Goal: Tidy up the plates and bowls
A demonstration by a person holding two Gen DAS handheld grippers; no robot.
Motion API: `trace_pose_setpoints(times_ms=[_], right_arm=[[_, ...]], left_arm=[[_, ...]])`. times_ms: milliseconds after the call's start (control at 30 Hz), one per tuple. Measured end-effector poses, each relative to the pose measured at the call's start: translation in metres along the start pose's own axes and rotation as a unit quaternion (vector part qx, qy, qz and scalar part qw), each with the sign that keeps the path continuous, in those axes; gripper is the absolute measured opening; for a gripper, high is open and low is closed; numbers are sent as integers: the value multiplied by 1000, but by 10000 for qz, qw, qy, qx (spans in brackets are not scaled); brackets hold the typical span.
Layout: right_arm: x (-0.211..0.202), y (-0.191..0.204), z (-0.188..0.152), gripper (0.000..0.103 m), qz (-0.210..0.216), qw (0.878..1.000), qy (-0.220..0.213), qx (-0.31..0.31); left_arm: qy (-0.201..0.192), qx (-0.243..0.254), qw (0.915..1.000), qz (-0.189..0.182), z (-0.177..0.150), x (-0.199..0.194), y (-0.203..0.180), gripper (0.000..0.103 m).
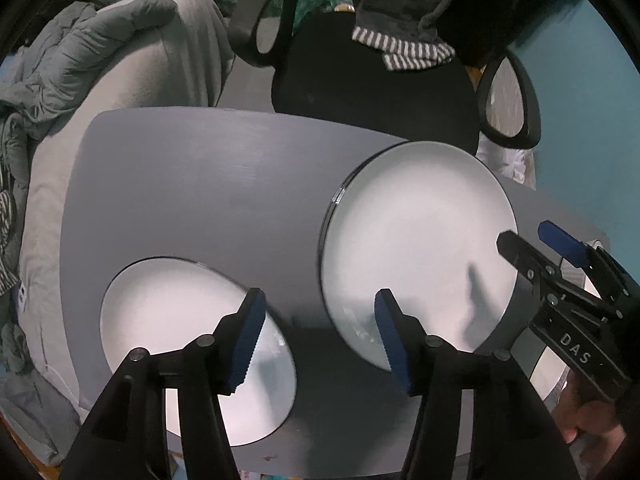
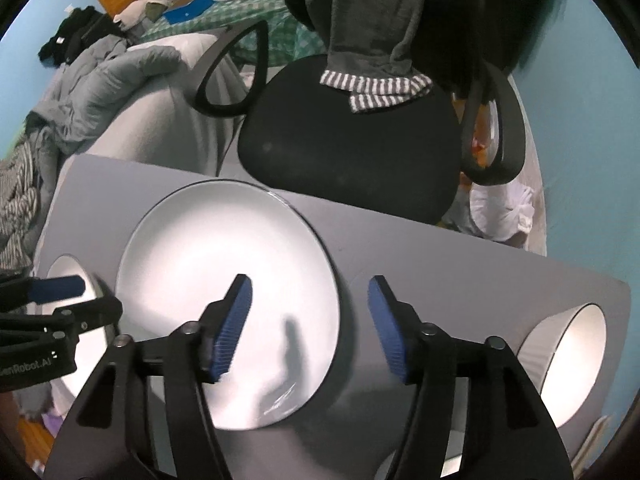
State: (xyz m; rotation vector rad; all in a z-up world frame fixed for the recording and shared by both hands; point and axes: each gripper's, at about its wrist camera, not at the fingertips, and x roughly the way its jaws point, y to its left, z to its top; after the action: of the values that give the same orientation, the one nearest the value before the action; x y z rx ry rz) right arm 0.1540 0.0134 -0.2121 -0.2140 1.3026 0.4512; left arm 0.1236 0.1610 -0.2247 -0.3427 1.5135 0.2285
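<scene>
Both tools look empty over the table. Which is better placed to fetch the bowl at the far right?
Right, probably. The right tool is open beside the big plate, with the right-hand bowl on its outer side. The left tool, also open, hangs between the plate and the left bowl.

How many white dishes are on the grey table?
3. A large plate lies mid-table, one bowl at the right end, another dish at the left end under the left gripper. Others may be hidden.
</scene>
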Motion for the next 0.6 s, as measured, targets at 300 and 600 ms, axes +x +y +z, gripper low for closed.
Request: trace_pose_setpoints(times_ms=[300, 600], right_arm=[[-19, 22, -11, 68, 268, 9988, 160, -368], [-27, 55, -30, 69, 607, 9943, 297, -821]], left_arm=[[-558, -142, 9983, -34, -36, -33, 43, 80], [-684, -455, 9966, 69, -82, -43, 98, 80]])
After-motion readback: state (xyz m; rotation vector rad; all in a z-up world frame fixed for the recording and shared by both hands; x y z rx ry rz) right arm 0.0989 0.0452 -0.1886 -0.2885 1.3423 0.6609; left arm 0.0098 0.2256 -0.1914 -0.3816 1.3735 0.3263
